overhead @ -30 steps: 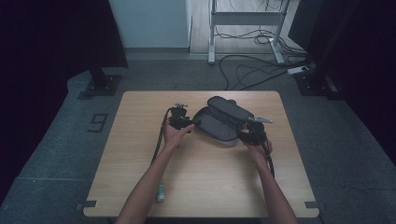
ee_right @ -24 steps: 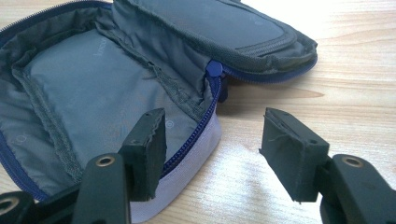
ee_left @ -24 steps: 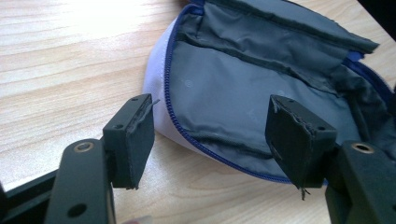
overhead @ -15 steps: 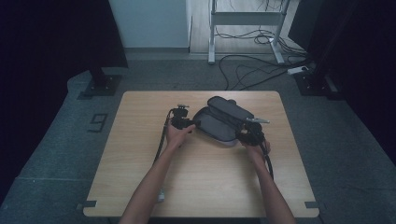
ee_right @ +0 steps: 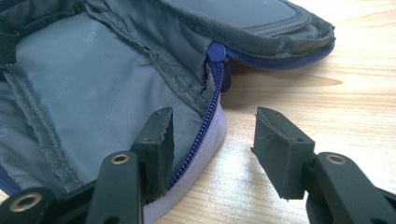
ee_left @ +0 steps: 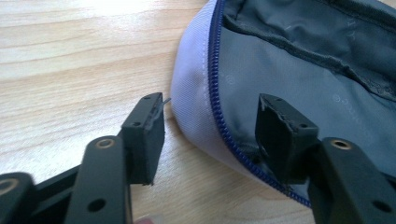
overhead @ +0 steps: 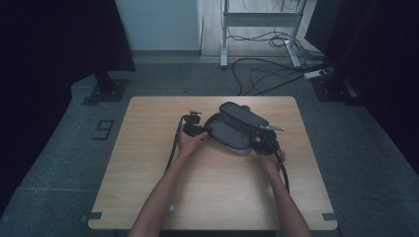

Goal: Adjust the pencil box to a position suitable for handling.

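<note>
A grey fabric pouch with a blue zipper lies unzipped on the wooden table, its lid folded back. My left gripper is at the pouch's left end. Its jaws straddle the pale rim and zipper, one pad outside, one inside, neither pressing; they have just been closing. My right gripper is at the right end. Its jaws straddle the rim of the pouch below the zipper slider, with a gap on the outer side; they too have just been closing.
The left gripper's black cable runs back along the table beside the forearm. A small pale thing lies near the front edge. Bare wood surrounds the pouch. Beyond the table, cables and stand feet sit on the floor.
My left gripper has moved in and down onto the pouch's left rim. The right gripper has stayed at the right rim.
</note>
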`<action>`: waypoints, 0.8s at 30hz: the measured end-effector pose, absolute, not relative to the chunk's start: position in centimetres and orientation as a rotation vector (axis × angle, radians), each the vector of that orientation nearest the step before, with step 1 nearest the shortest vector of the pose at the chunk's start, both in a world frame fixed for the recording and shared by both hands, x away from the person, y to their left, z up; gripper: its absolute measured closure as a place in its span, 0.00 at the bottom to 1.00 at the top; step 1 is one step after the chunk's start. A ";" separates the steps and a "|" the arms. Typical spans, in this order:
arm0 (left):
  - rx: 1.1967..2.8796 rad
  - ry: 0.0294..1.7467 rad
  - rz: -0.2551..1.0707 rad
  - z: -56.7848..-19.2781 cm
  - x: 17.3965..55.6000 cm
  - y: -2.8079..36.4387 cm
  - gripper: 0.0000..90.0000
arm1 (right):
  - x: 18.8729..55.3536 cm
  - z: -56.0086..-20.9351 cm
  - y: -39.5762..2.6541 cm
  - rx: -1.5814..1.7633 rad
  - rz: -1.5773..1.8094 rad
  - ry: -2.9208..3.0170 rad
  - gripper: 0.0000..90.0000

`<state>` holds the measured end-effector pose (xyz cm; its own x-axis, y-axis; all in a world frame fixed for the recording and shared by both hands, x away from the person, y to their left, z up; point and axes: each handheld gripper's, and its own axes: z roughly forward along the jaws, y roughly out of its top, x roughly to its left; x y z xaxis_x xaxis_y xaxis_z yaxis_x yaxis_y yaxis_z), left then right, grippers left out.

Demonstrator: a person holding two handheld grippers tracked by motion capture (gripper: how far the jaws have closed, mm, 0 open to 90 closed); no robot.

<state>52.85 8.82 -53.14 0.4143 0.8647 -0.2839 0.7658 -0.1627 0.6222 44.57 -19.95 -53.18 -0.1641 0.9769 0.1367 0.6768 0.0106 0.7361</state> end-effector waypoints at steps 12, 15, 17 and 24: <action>1.969 1.403 0.180 -53.4 53.2 8.3 0.63 | 44.9 -54.0 -19.7 1.697 0.927 1.927 0.76; 1.945 1.418 0.158 -53.5 53.4 8.7 0.69 | 44.9 -54.0 -19.8 1.685 0.911 1.920 0.83; 1.945 1.419 0.156 -53.5 53.4 8.8 0.73 | 44.9 -54.0 -19.9 1.688 0.906 1.922 0.88; 1.973 1.409 0.189 -53.4 53.3 8.6 0.83 | 44.8 -53.9 -19.8 1.672 0.900 1.910 0.94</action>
